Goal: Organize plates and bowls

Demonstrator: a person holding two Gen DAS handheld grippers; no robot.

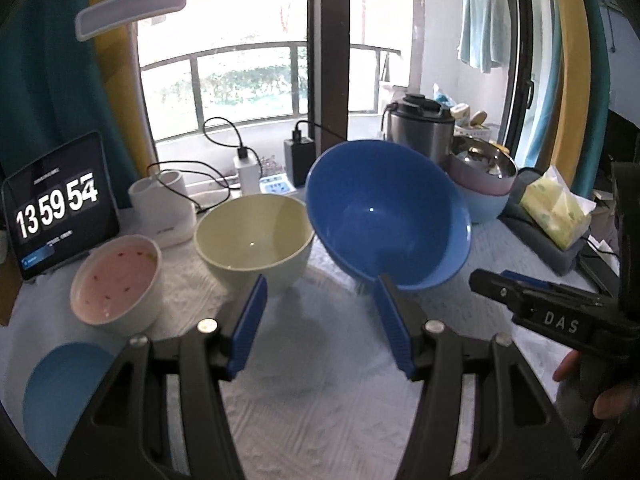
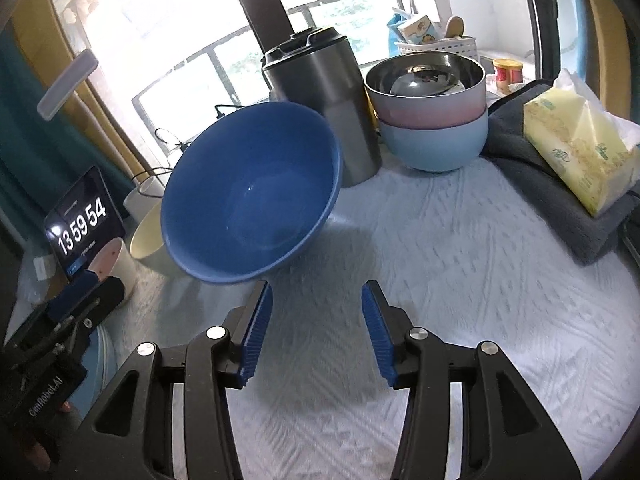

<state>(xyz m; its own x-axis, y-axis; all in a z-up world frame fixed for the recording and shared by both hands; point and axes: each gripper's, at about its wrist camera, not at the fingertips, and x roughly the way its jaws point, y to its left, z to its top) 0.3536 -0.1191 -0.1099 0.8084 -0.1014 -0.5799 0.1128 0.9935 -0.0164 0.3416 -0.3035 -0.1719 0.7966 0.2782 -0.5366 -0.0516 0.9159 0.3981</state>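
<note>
Deep blue bowl (image 2: 252, 192) — cream bowl (image 1: 254, 236) — pale textured cloth (image 2: 460, 280).

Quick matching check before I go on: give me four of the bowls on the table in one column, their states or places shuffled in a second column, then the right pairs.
Things:
1. dark blue bowl
2. cream bowl
3. steel bowl
4. white cup with pink inside

States:
A. upright on the cloth, nothing in it
B. top of a stack, nested in a pink bowl that sits in a light blue bowl
C. tilted, its opening facing the cameras
D. nearest the tablet clock

Pairs: 1-C, 2-A, 3-B, 4-D
</note>
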